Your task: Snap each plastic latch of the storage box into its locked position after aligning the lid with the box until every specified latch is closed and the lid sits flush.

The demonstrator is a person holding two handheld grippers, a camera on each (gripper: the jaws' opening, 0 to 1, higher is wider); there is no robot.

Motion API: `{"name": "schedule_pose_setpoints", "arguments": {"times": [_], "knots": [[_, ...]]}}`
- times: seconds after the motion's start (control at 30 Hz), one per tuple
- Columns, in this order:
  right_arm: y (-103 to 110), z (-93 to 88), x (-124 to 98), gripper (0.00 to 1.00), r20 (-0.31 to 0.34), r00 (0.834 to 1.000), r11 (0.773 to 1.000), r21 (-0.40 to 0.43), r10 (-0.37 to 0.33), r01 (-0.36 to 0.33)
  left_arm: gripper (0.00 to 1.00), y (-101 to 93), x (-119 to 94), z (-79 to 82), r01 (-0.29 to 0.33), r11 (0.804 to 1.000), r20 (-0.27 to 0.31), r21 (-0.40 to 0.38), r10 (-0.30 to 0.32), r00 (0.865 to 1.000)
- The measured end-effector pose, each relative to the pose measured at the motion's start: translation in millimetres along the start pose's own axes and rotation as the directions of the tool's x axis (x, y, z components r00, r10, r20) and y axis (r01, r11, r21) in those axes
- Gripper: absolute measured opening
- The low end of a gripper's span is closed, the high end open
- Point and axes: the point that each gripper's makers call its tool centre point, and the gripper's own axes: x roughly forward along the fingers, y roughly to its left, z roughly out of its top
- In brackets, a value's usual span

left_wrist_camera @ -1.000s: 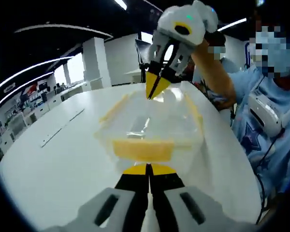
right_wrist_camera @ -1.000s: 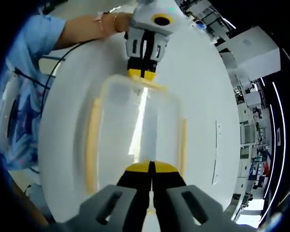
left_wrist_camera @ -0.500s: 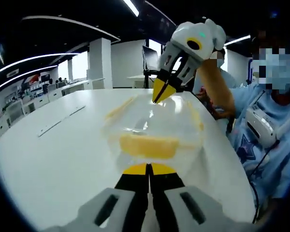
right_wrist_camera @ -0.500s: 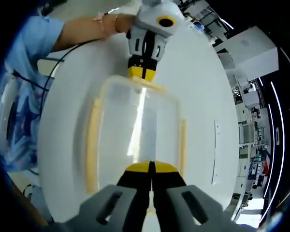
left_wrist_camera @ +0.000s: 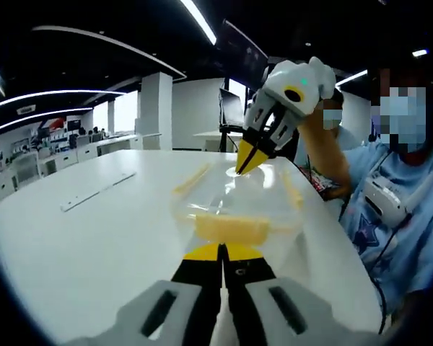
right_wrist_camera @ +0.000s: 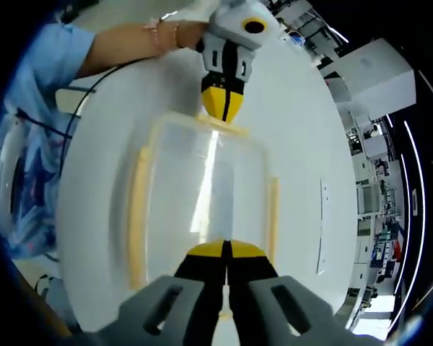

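A clear plastic storage box with yellow latches point(right_wrist_camera: 202, 191) sits on the round white table point(right_wrist_camera: 303, 130). The left gripper point(right_wrist_camera: 224, 108), fingers together and empty, points at the far latch point(right_wrist_camera: 220, 126); the right gripper point(right_wrist_camera: 226, 252), likewise pinched empty, rests near the opposite end. Press straight down, squarely, bracing the lid.

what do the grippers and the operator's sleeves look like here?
Both grippers, left gripper and right gripper, match: white-grey bodies, black jaws with yellow pointed tips. The person wears a light blue short sleeve and a bracelet.
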Motion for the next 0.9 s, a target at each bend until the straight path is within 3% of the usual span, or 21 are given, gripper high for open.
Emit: {"name": "schedule_pose_setpoints", "arguments": {"times": [0.3, 0.5, 0.73, 0.9], "knots": [[-0.5, 0.8, -1.8, 0.0, -0.023, 1.0, 1.0, -0.021, 0.007, -0.007, 0.0, 4.1, -2.4, 1.5, 0.019, 1.0, 0.011, -0.016, -0.018, 1.0], [1.1, 0.9, -1.6, 0.0, -0.045, 0.997, 0.998, -0.029, 0.058, -0.059, 0.0, 5.4, -2.9, 3.0, 0.018, 1.0, -0.004, -0.007, -0.018, 1.0], [3.6, -1.4, 1.5, 0.0, -0.128, 0.983, 0.99, -0.032, 0.131, -0.136, 0.0, 1.5, 0.3, 1.8, 0.008, 1.0, -0.018, 0.008, -0.008, 1.0], [4.8, -5.2, 2.5, 0.0, -0.109, 0.979, 0.984, -0.006, 0.174, -0.176, 0.0, -0.9, 3.4, 0.7, 0.009, 1.0, -0.025, 0.008, -0.009, 1.0]]}}
